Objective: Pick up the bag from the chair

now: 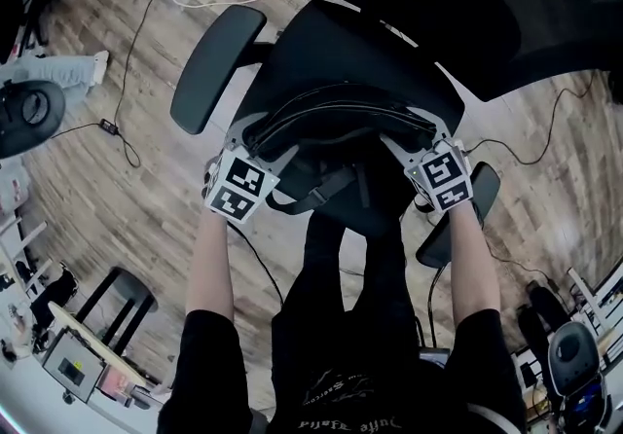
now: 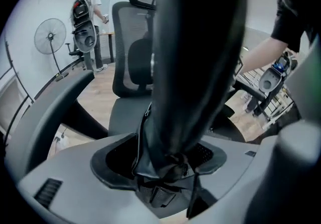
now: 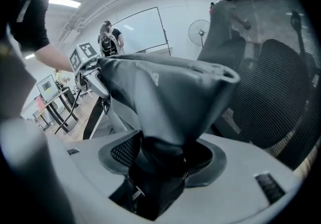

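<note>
Left tool (image 1: 251,138) — jaws clamped on the 9 o'clock end of the bag (image 1: 336,116). The right tool (image 1: 421,138) is clamped on its 3 o'clock end. The bag lies over the chair (image 1: 219,67) seat, long axis 9-to-3 — equally near both, so probably a level, two-handed lift.

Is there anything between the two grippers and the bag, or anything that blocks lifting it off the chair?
Nothing visible does. The left gripper and the right gripper are each shut on one end of the bag, and nothing lies over it above the chair.
</note>
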A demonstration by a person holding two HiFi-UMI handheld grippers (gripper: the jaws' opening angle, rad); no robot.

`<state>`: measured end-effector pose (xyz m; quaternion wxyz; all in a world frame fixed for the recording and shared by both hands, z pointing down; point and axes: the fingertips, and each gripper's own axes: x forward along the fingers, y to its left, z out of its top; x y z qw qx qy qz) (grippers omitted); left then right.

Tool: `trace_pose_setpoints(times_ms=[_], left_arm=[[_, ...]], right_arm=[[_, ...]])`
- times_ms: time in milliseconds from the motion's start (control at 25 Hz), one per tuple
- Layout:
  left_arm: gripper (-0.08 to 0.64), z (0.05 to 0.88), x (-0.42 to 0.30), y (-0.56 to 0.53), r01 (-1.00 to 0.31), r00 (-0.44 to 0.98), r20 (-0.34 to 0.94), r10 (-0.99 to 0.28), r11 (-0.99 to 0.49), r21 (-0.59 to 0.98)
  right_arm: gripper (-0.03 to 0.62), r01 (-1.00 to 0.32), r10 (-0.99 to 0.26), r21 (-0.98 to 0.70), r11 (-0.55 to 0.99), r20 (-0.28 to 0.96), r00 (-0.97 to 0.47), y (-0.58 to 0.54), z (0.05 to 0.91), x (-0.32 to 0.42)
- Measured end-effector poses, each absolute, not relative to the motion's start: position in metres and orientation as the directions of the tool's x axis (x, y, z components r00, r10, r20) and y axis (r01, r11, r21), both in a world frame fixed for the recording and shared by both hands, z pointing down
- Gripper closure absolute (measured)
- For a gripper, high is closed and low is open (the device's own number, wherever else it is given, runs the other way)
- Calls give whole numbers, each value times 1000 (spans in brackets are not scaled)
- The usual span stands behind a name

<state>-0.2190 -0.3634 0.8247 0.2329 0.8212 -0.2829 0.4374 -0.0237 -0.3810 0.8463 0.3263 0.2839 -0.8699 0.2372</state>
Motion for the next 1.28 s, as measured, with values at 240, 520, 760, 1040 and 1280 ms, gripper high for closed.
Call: trace_pose_setpoints(times_ms=[240,520,760,1040,1280], left_arm=[[349,836,-217,-365,-709,443,841,-312,-695,116],[400,833,-215,-369,-751,424,837,-347,-650,112],[410,815,-219,-368,-784,443,831,-336,-595,177],[410,787,-213,-362,-796,452,824,-343,-571,199],[410,750,-214,-360,-806,452,810,-374,-560,192]], right_arm=[[396,-699,-371,-253,669,701,-609,-386,851,-25],[448,-727,-393,-214,653,724,-567,-388,847,-29],[453,-752,-427,-184,633,728,-537,-391,824,-31],[454,-759,-434,-156,632,741,-513,-386,791,-24],[456,-786,-476,-133,604,730,-490,-381,750,-23]])
